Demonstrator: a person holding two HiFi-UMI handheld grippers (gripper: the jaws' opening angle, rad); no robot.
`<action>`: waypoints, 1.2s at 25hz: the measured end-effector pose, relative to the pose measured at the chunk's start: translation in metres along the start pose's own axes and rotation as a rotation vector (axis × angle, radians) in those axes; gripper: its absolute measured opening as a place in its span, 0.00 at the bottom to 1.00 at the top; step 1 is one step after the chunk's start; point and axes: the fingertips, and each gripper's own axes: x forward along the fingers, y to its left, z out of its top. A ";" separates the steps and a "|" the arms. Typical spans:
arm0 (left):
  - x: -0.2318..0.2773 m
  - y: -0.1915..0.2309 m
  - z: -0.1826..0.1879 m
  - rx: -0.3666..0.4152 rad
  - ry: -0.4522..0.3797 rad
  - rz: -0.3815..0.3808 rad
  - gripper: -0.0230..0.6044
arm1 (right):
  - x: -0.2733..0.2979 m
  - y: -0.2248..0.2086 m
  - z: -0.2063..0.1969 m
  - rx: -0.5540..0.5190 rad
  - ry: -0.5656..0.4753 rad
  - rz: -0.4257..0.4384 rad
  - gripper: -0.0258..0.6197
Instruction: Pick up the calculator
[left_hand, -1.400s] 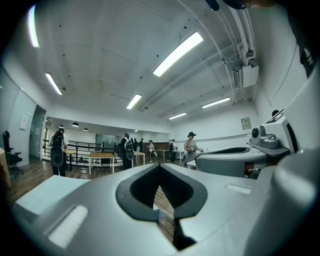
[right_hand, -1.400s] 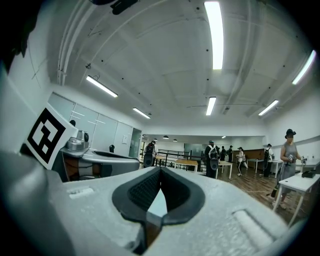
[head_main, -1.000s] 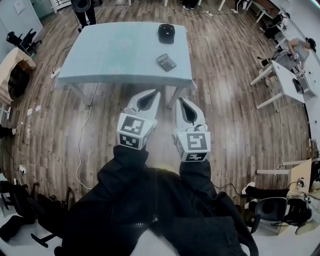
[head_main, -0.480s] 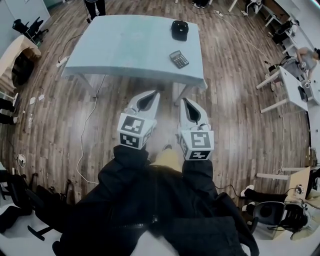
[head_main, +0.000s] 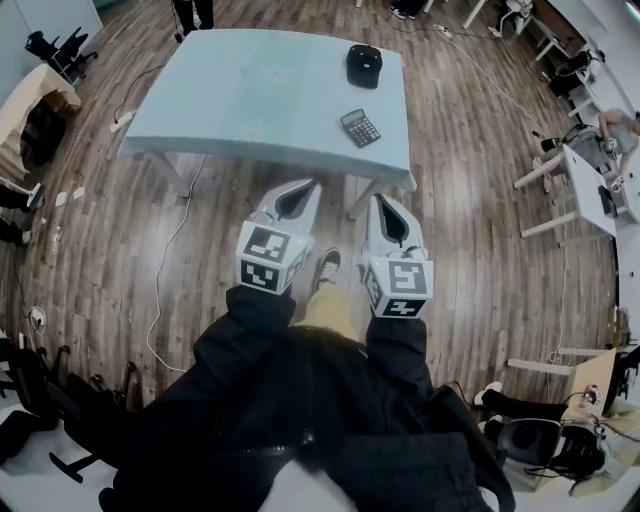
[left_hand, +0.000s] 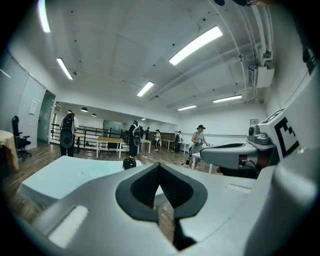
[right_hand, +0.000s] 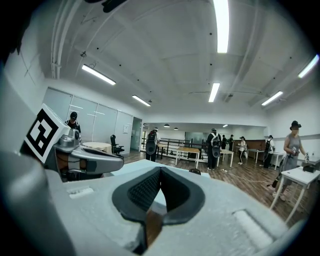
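left gripper (head_main: 303, 186) has its jaws pressed together, empty; right gripper (head_main: 384, 200) beside it is closed and empty too. calculator (head_main: 360, 127) lies on the table (head_main: 240, 90) near its front right edge, well apart from both.

The head view looks steeply down from high above the desk (head_main: 250, 90), left tongs (head_main: 308, 186) and right tongs (head_main: 377, 200). Each gripper view sits close behind its tongs, facing level across the room; all share the desk.
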 end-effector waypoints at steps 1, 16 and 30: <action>0.008 0.003 0.001 0.002 0.005 -0.002 0.03 | 0.008 -0.007 0.000 0.005 0.000 -0.004 0.04; 0.209 0.065 0.029 0.009 0.043 0.016 0.03 | 0.172 -0.137 0.004 0.023 0.030 0.050 0.04; 0.348 0.102 0.043 0.021 0.118 0.017 0.03 | 0.289 -0.213 0.007 0.062 0.062 0.123 0.04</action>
